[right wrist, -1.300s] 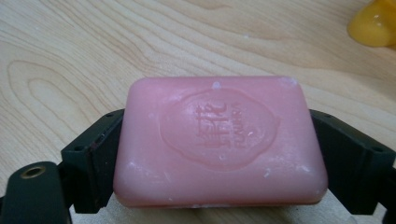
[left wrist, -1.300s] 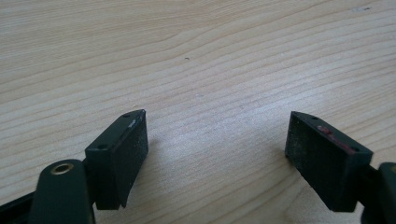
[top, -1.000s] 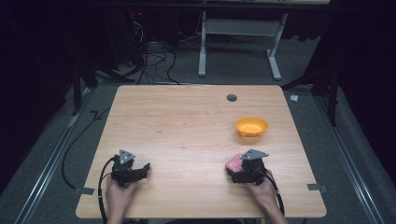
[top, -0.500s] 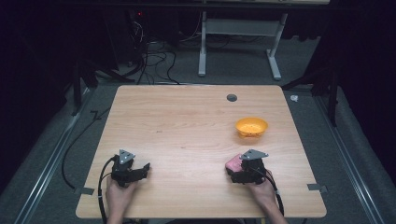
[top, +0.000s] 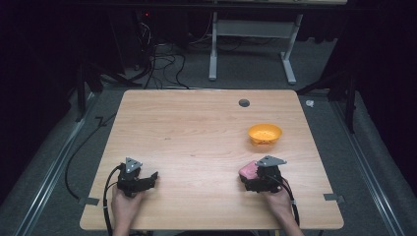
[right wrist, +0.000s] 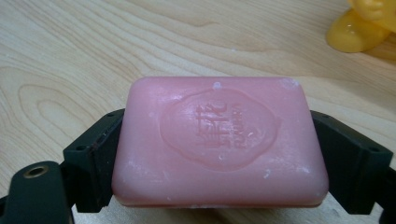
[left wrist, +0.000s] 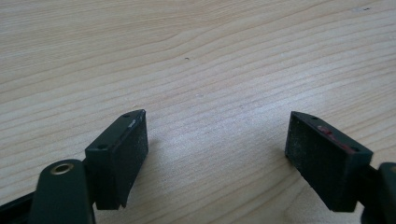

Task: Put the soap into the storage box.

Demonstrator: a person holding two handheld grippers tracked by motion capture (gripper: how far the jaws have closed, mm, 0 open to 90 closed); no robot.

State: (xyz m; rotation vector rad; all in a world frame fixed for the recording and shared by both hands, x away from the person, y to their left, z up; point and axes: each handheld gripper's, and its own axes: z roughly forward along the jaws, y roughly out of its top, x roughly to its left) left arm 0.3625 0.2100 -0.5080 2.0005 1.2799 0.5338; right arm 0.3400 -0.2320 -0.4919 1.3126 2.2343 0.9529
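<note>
Right now your right gripper (right wrist: 219,154) is pinching the pink soap (right wrist: 219,142), one black jaw pressed on each short end. The soap sits flat between the fingers, stamp side up, low over the table (top: 196,128). In the high view the soap (top: 247,170) pokes out just ahead of the right gripper (top: 255,178), near your edge of the table.

The yellow bowl (top: 264,133) is out ahead of those fingers and a little to one side. It looks like the soap should go in there. Soap is slippery, so keep the squeeze firm and even. Lift it straight up before you go forward. Carry it level, so it does not slide out of the pads. Bring it right over the middle of the bowl, go down low, then let go slowly.

Your left gripper (left wrist: 215,154) has its fingers spread wide with nothing between them, just bare wood. Leave it resting where it is, far off to the side of the soap.

Some things are hard to see. The bowl (right wrist: 362,28) is cut off at the top corner of the right gripper view, so you cannot see inside it from there. The underside of the soap is hidden, so I cannot tell if it is touching the table or just above it. The stamped letters are too blurry to read.
</note>
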